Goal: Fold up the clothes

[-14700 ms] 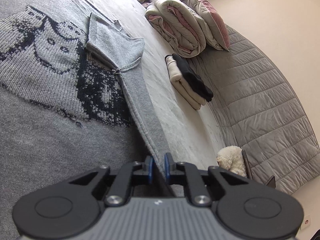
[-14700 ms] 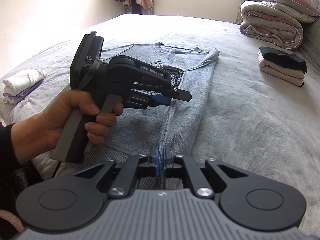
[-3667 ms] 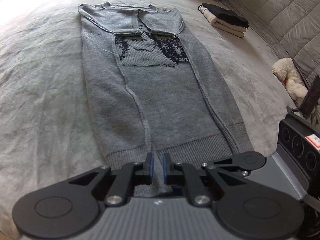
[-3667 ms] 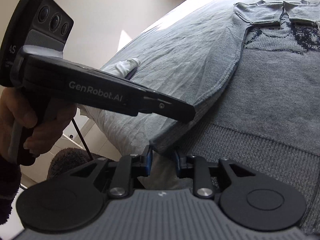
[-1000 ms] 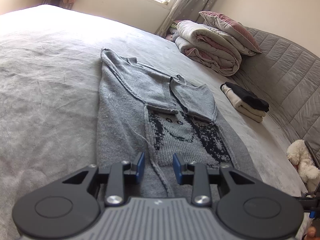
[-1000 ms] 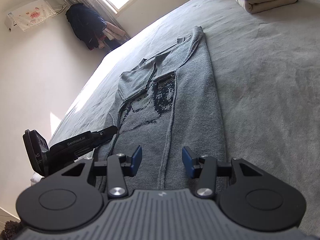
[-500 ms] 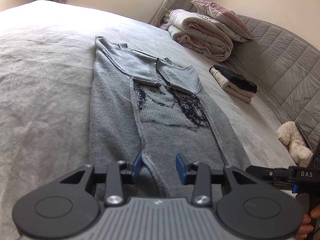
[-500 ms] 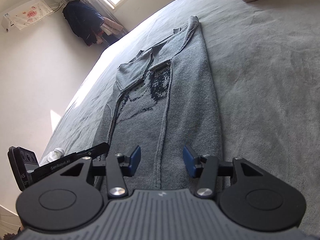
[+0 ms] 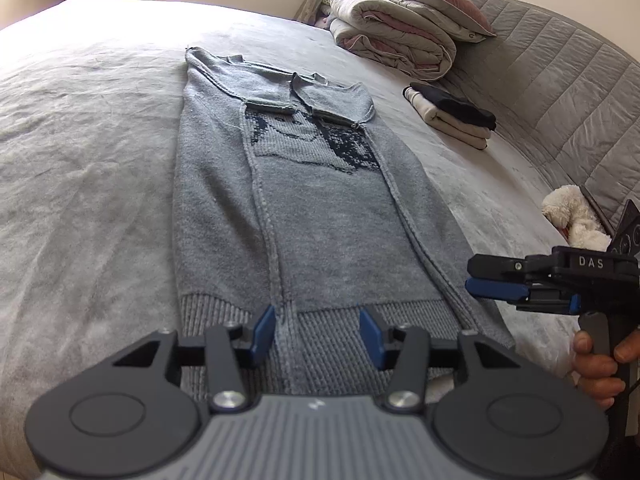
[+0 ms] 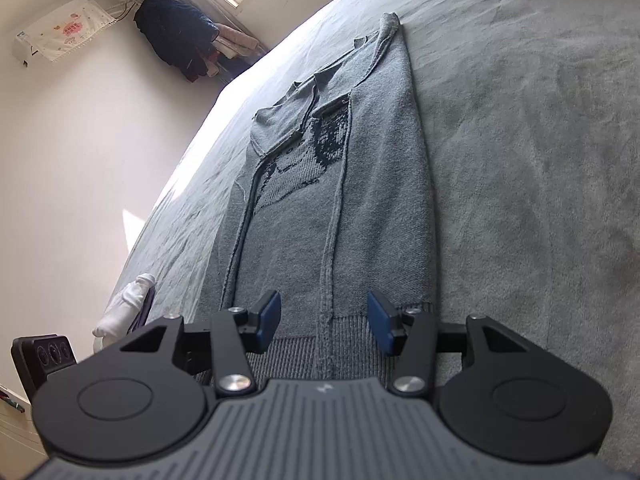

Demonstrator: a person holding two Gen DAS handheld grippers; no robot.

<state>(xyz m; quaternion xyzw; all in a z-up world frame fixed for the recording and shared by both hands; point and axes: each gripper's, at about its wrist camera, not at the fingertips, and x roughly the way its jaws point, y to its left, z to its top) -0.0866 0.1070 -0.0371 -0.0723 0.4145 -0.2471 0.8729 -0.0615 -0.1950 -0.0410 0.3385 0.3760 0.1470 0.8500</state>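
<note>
A grey knitted sweater (image 9: 320, 216) with a dark face pattern lies flat on the bed, both sides and sleeves folded inward into a long strip. Its ribbed hem (image 9: 320, 340) is nearest me. My left gripper (image 9: 318, 334) hovers over the hem's left seam; its jaws are opening, with only the flat knit below them and nothing pinched. My right gripper (image 10: 324, 322) stands open over the sweater (image 10: 340, 200) at the hem's right seam, gripping nothing. The left wrist view shows it from the side as the right gripper (image 9: 496, 280), off the hem's right corner, held by a hand (image 9: 600, 364).
Grey bed cover (image 9: 88, 184) surrounds the sweater. A folded stack of clothes (image 9: 452, 120), rolled duvets with a pillow (image 9: 404, 36) and a plush toy (image 9: 576, 220) sit along the quilted headboard at right. White clothes (image 10: 124, 312) lie at the bed's left edge.
My left gripper has pulled back along the sweater to the ribbed hem and its jaws have widened. My right gripper has drawn back slightly toward the hem, still open.
</note>
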